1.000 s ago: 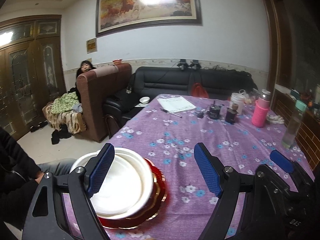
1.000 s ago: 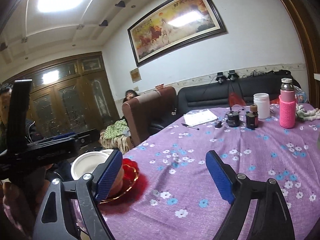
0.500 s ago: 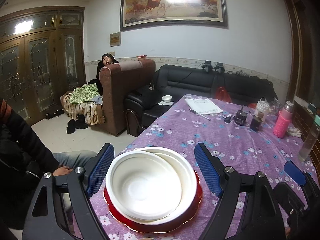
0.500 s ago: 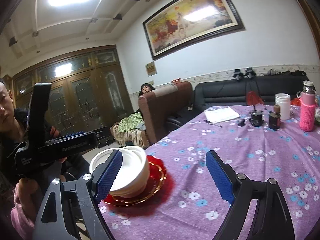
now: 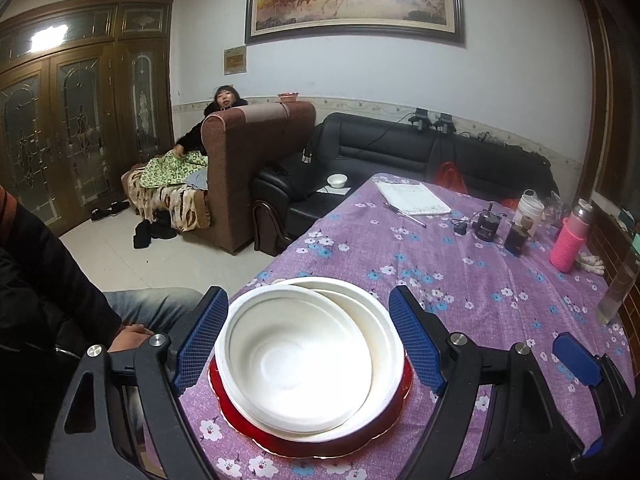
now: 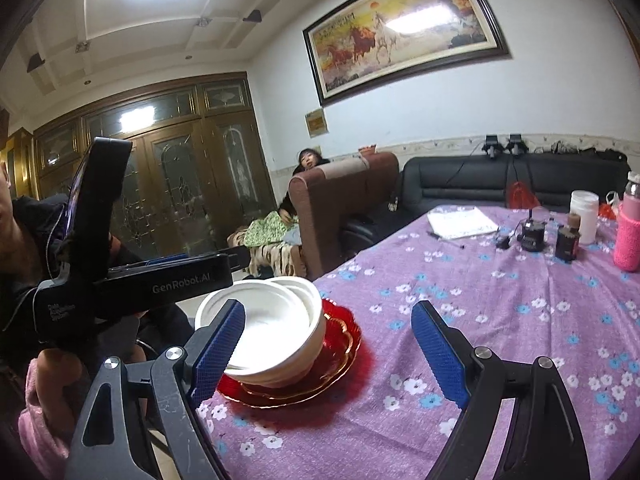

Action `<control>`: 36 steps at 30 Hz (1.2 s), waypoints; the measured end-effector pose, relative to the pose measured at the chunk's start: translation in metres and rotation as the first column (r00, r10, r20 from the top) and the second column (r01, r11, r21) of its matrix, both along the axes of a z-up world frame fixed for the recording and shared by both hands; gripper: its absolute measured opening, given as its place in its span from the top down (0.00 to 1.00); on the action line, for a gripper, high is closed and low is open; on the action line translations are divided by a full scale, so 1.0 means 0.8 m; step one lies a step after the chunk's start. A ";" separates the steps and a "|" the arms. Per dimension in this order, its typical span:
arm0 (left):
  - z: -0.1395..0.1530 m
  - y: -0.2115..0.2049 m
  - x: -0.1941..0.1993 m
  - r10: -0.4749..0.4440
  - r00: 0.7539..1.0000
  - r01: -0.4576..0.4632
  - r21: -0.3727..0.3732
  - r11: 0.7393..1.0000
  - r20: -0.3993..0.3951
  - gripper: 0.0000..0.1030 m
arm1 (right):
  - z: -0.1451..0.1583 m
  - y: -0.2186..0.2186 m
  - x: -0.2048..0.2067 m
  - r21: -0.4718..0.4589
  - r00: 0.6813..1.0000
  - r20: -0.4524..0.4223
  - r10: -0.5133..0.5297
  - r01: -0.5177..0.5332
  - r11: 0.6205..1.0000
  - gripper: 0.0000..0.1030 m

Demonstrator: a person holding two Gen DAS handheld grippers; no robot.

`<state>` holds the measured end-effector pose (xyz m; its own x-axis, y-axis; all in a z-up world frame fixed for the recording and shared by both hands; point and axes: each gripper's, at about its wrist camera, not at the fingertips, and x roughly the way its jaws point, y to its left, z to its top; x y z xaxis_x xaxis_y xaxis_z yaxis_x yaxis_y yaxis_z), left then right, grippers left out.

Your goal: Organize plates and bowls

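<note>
Two nested white bowls (image 5: 304, 356) sit on a small stack of red gold-rimmed plates (image 5: 320, 446) near the table's near left corner. My left gripper (image 5: 307, 296) is open, one blue pad on each side of the bowls, and I see no pad pressing on them. In the right wrist view the left gripper (image 6: 160, 280) hangs just left of and slightly above the bowls (image 6: 276, 320) and plates (image 6: 336, 364). My right gripper (image 6: 328, 312) is open over bare cloth to the right of the stack, its left finger overlapping the bowls in the picture. One of its blue pads (image 5: 576, 360) shows far right.
The purple flowered tablecloth (image 5: 460, 280) carries a notebook (image 5: 412, 198), a pen, small dark jars (image 5: 516, 236), a white jar (image 6: 584, 210), a pink bottle (image 5: 570, 238) and a clear bottle (image 5: 616, 292). A seated person's hand (image 5: 128, 334) is beside the table's left edge. Sofas stand beyond.
My left gripper swung left and dipped, so the bowl stack went from beside its left finger to between both fingers. The right gripper also came left, nearer the stack. Both stayed open.
</note>
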<state>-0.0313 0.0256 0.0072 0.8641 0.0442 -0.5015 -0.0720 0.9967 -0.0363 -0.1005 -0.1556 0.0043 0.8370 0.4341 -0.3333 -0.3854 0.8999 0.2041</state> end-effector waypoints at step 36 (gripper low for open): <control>-0.006 0.001 -0.001 -0.023 1.000 0.023 -0.009 1.000 -0.020 0.19 | -0.005 0.014 0.008 0.002 0.999 -0.017 0.032 -0.032 1.000 0.16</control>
